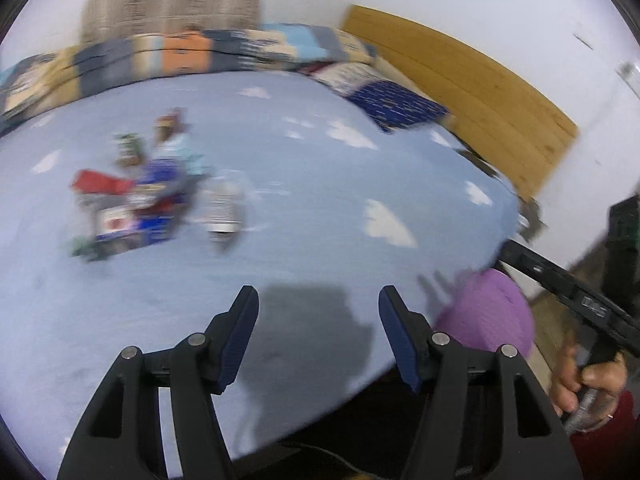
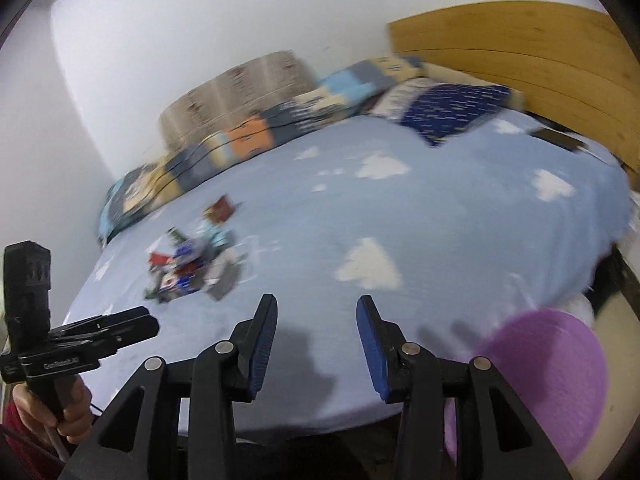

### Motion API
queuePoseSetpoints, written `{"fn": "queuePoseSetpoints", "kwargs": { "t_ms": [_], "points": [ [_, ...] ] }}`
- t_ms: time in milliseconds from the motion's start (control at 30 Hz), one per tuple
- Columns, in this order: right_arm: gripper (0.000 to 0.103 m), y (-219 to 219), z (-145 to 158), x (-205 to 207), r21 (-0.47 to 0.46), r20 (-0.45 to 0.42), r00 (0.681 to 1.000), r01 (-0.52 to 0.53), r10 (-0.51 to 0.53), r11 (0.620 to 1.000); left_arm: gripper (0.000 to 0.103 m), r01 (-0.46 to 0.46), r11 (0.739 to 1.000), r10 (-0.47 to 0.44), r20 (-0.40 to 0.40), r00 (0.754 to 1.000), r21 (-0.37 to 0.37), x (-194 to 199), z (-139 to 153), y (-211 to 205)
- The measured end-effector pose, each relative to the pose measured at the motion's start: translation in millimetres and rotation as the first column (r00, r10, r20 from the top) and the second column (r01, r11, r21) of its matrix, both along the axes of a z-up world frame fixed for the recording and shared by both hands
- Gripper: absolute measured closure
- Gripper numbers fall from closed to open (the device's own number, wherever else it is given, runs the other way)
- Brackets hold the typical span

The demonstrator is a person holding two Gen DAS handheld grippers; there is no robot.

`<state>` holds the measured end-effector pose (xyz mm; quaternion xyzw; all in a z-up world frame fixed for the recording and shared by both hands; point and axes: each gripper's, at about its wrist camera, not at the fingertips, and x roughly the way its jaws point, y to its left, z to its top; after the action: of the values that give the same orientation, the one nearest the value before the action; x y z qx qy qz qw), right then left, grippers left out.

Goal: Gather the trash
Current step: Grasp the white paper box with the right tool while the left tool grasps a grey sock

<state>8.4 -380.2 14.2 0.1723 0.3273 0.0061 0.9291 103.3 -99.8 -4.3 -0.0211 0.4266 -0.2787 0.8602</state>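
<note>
Both your wrist cams look down over the bed point(image 1: 320, 208) from its near edge, well back; the trash pile point(image 1: 136, 200) sits at 10 o'clock in both.

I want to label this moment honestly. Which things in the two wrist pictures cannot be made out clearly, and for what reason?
- Trash pile on the bed: motion blur in both views; single wrappers cannot be identified.
- Silver packet beside the pile: print unreadable, blurred.
- Purple object at the bed's near edge: blurred, partly behind the right gripper; its nature is unclear.
- Dark flat thing near the headboard: small and blurred.
- Left gripper: open, empty.
</note>
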Motion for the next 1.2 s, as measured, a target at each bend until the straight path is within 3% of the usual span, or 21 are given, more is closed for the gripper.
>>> {"fn": "queuePoseSetpoints", "kwargs": {
  "t_ms": [167,333,567,733,833,1033,1067,1100,1200],
  "points": [
    [0.054,55,0,42,-0.013,-0.023,0.992,-0.126,0.125,0.992,0.042,-0.175,0.985,0.175,-0.001,0.985,-0.005,28,-11,60],
    [0.053,104,-11,84,-0.028,-0.068,0.974,-0.218,0.216,0.975,0.042,-0.338,0.941,0.338,-0.039,0.941,-0.005,51,-18,111],
    [0.046,146,-42,144,0.02,-0.166,0.953,-0.253,0.252,0.967,0.042,-0.51,0.86,0.506,-0.121,0.854,-0.007,82,-28,159],
    [0.04,170,-64,209,0.019,-0.254,0.945,-0.207,0.205,0.978,0.042,-0.602,0.799,0.594,-0.168,0.787,0.004,113,-37,185],
    [0.04,181,-84,241,-0.01,-0.306,0.936,-0.185,0.173,0.983,0.04,-0.595,0.804,0.582,-0.203,0.787,-0.001,130,-44,186],
    [0.041,183,-118,268,-0.072,-0.391,0.909,-0.186,0.144,0.98,0.037,-0.579,0.815,0.567,-0.228,0.792,0.014,168,-62,176],
    [0.047,179,-121,267,-0.055,-0.399,0.906,-0.18,0.144,0.982,0.037,-0.577,0.817,0.563,-0.238,0.791,0.014,175,-66,174],
    [0.066,175,-123,266,-0.037,-0.402,0.904,-0.173,0.144,0.984,0.037,-0.572,0.82,0.556,-0.252,0.792,0.012,180,-70,172],
    [0.067,167,-118,262,-0.015,-0.39,0.909,-0.166,0.147,0.986,0.037,-0.557,0.83,0.533,-0.292,0.794,0.0,190,-84,167]
  ]
}}
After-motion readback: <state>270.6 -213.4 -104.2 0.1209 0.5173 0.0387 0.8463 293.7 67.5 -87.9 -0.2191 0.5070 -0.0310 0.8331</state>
